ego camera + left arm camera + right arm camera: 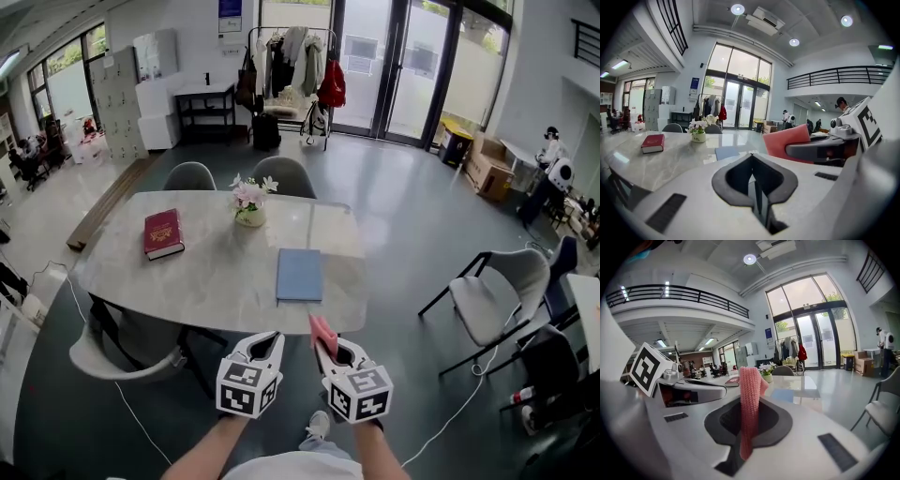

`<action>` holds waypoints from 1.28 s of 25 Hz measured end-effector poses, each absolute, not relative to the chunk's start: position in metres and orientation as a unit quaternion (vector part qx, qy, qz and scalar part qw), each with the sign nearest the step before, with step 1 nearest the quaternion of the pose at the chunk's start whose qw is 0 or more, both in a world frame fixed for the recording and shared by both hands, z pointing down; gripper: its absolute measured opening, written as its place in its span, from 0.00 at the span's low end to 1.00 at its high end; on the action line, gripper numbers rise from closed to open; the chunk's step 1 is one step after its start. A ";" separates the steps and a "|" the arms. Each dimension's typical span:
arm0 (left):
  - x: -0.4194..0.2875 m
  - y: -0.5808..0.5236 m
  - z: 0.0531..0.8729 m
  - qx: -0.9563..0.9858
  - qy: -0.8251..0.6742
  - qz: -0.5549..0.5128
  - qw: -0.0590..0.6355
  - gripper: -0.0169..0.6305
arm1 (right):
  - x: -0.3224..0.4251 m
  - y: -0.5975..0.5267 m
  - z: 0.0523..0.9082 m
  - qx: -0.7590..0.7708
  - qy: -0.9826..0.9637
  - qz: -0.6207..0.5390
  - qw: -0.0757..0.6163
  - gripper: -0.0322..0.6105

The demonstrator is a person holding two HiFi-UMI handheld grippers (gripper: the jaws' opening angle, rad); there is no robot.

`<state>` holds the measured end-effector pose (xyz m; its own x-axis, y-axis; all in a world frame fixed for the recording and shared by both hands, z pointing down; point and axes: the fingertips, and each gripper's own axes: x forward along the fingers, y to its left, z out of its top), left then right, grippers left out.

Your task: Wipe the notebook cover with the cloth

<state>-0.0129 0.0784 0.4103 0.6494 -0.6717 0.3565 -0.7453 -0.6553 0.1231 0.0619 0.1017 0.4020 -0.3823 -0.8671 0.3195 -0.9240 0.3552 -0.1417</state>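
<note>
Clamping pink cloth (322, 332) in right gripper (330, 354), left gripper (269, 345) jaws pressing together empty, both hovering short of the table (211, 281) at its near edge, notebook (299, 274) lying just inside.

Both forearms (199, 452) reach forward side by side. The left gripper (269, 345) has its jaws pressed together, with nothing between them. Just to its right, the right gripper (326, 354) clamps a pink cloth (322, 334) that stands up from its jaws.

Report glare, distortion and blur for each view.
Head view: window light glares off the table, and the room's edges bow. Left gripper view: fisheye with dark corners. Right gripper view: same fisheye; the cloth is sharp, the glass doors bright.
</note>
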 end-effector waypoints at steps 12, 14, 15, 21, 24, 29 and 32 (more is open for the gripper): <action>0.050 0.010 0.419 0.883 -0.416 0.162 0.146 0.04 | 0.126 0.026 0.411 0.520 -0.832 0.168 0.095 0.07; 0.058 0.003 0.419 0.879 -0.423 0.164 0.147 0.04 | 0.134 0.016 0.410 0.513 -0.836 0.167 0.094 0.07; 0.061 -0.001 0.419 0.877 -0.427 0.165 0.147 0.04 | 0.138 0.012 0.410 0.510 -0.839 0.167 0.094 0.07; 0.078 -0.020 0.421 0.863 -0.451 0.168 0.151 0.04 | 0.156 -0.014 0.411 0.486 -0.853 0.159 0.103 0.07; 0.083 -0.027 0.424 0.857 -0.462 0.166 0.157 0.04 | 0.161 -0.024 0.412 0.475 -0.860 0.153 0.110 0.07; 0.086 -0.038 0.426 0.849 -0.475 0.168 0.157 0.04 | 0.166 -0.039 0.414 0.462 -0.867 0.149 0.117 0.07; 0.084 -0.046 0.427 0.845 -0.483 0.166 0.158 0.04 | 0.166 -0.049 0.417 0.455 -0.870 0.145 0.123 0.07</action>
